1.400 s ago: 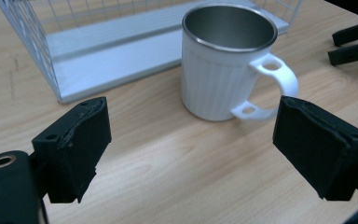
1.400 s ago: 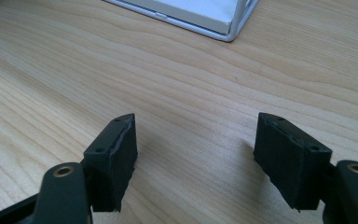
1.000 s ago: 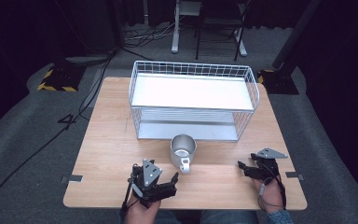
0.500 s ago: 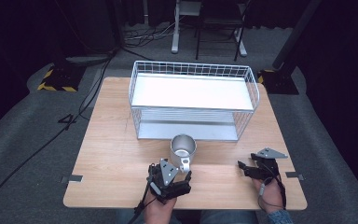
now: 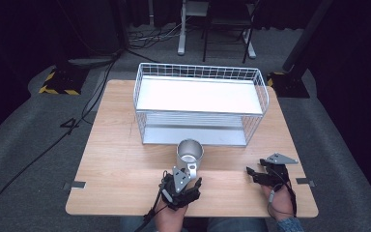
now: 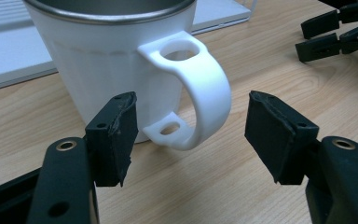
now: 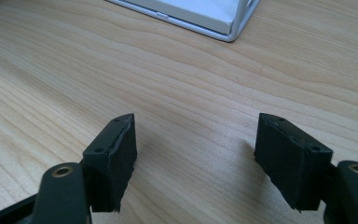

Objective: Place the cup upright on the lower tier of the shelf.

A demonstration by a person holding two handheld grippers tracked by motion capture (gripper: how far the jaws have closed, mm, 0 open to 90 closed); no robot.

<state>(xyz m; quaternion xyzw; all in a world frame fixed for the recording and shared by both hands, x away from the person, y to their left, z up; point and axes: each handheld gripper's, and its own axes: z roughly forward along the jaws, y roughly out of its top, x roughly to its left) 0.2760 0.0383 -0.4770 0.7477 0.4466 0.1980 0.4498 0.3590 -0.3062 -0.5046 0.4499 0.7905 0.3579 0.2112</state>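
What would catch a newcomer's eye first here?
Most likely the white mug on the table's near-middle, its handle standing between the open fingers of the left gripper. Behind it, the wire rack with its bright white shelf takes up the far half of the table. The right gripper rests open over bare wood at the near right.

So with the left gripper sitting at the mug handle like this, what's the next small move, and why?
Probably ease the left gripper a touch forward, then close. Its jaws are open on either side of the mug's white handle, which lies between them but ungripped. The right gripper rests open on the table, away from the mug.
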